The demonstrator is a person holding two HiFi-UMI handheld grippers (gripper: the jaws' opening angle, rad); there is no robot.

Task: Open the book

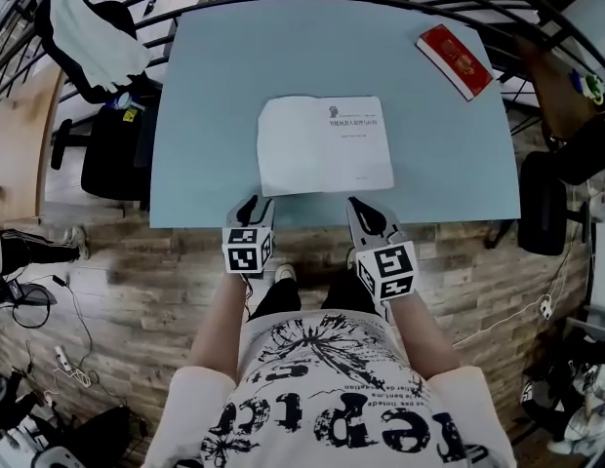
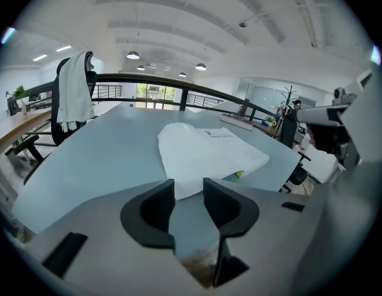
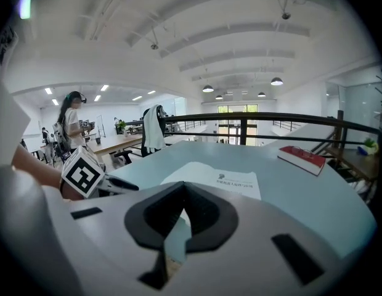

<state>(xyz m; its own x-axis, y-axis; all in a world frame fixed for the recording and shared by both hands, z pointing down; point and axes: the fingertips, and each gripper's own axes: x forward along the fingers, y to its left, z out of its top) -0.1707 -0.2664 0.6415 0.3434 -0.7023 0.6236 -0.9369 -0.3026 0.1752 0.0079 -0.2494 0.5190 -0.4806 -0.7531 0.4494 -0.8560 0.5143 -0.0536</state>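
The book [image 1: 325, 144] looks already open, its cover flopped left (not certain) – left gripper [image 1: 251, 205] jaws apart and empty, right gripper [image 1: 364, 211] closed on nothing – little remains

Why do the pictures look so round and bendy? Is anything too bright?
Head view: the wide lens bows the edges of the table; light is even, shadows faint. Left gripper view: round frame with dark corners, the left tool looms huge up close, the white book stays sharp. Right gripper view: same round frame; the ceiling lamps glow brightest, no glare on the red book.
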